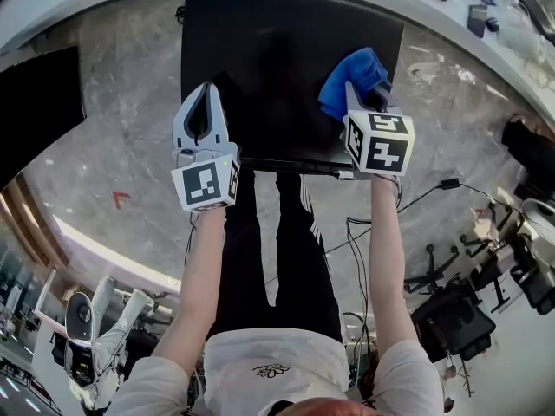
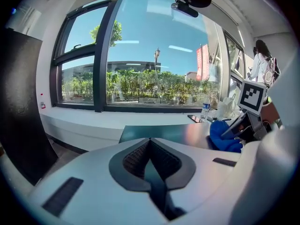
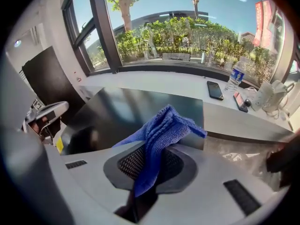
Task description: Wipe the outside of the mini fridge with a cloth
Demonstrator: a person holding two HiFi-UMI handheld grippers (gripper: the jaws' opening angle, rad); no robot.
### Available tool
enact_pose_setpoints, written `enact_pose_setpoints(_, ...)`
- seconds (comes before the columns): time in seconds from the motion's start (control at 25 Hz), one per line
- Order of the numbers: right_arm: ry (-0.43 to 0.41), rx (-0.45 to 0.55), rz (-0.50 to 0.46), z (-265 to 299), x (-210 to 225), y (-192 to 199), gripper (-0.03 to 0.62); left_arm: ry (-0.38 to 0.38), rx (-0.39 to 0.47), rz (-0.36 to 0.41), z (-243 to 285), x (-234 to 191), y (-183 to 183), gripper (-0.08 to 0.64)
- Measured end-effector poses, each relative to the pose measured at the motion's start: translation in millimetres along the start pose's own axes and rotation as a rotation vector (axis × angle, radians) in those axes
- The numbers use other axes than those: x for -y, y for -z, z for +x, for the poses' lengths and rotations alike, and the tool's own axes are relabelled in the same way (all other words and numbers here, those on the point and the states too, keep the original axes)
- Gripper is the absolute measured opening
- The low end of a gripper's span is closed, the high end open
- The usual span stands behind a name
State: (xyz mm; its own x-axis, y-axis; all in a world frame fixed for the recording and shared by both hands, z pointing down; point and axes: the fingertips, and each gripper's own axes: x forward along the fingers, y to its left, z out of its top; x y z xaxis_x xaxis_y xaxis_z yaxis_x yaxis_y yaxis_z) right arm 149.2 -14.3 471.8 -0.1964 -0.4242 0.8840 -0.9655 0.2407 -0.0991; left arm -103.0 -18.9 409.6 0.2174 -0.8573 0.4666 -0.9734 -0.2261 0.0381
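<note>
The black mini fridge (image 1: 286, 59) stands on the floor below me, its flat top (image 3: 122, 109) facing up. A blue cloth (image 1: 354, 78) is bunched in my right gripper (image 1: 357, 92), which is shut on it over the right part of the top. In the right gripper view the blue cloth (image 3: 157, 132) sticks up out of the right gripper (image 3: 154, 149) and hangs above the fridge. My left gripper (image 1: 208, 94) hovers over the top's front left part. In its own view the left gripper (image 2: 150, 142) is shut with nothing in it; the fridge top (image 2: 159, 134) and blue cloth (image 2: 224, 137) lie ahead.
A white window ledge (image 3: 187, 86) runs behind the fridge with a phone (image 3: 215, 90) and a water bottle (image 3: 237, 76) on it. A tall black panel (image 2: 18, 102) stands to the left. Cables and office chairs (image 1: 451, 310) are on the marble floor at the right.
</note>
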Motion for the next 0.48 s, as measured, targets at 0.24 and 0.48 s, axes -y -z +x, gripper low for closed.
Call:
enact_pose_setpoints(0.24,0.066,-0.011,0.055,-14,47,22,0.072,0.024,-0.004,0.019,5,16,2,0.005)
enact_pose_setpoints(0.48,0.114,-0.017,0.057,-21,77,30,0.072,0.04,-0.008,0.036,10,29,3,0.005)
